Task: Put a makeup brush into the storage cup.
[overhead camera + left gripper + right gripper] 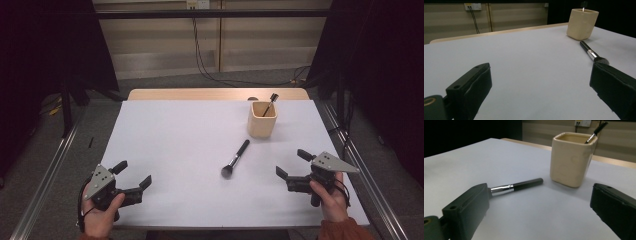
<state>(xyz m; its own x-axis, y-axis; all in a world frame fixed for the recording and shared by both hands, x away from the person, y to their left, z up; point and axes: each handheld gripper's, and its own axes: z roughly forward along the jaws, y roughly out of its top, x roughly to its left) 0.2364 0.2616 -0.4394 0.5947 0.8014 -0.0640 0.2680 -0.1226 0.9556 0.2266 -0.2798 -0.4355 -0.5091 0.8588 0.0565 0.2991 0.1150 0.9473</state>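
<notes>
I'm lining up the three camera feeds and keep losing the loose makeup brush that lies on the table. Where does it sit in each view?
High view: the makeup brush lies at table centre, bristles toward the person.
Left gripper view: right of centre, partly behind the right-hand jaw.
Right gripper view: left of centre, its bristle end hidden behind the left-hand jaw.
Shared landmark: the wooden cup just beyond the handle end.

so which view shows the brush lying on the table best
The high view: the whole brush shows, head to handle tip. In the right gripper view a jaw hides its head, leaving ferrule and handle. In the left gripper view a jaw partly covers its head.
</notes>
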